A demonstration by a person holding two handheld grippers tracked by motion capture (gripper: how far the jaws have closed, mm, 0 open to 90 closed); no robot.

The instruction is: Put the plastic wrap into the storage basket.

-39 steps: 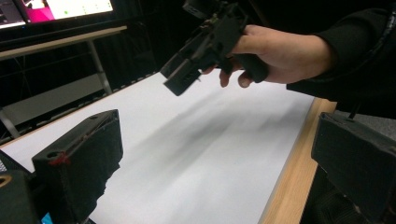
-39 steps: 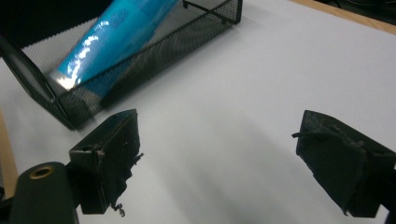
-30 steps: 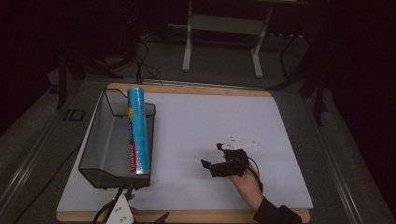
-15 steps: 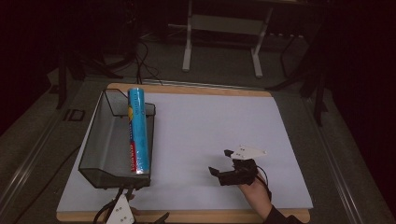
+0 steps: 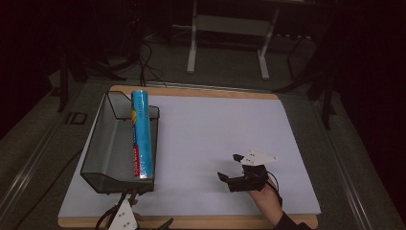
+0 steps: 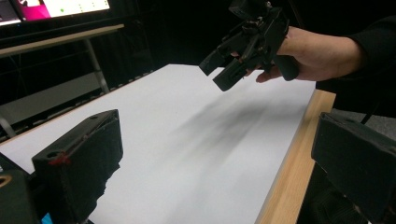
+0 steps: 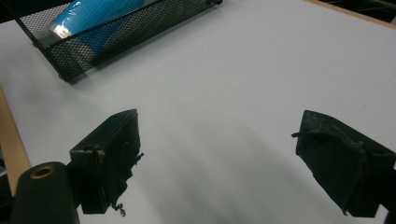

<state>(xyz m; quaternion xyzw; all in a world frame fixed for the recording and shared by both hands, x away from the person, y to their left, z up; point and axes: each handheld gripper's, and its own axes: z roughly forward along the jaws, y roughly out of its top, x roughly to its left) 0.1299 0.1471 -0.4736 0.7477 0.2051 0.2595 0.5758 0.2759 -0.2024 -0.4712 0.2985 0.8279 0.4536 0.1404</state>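
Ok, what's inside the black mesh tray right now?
A blue tube lies lengthwise in the mesh tray, leaning along its right wall. The tray floor left of it looks bare; what is under the tube is hidden.

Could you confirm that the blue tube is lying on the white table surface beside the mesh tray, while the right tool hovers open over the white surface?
Not quite: the blue tube lies inside the black mesh tray, along its right wall, not on the white table surface. The high view shows this. The rest holds: the right tool hovers open over the white surface.
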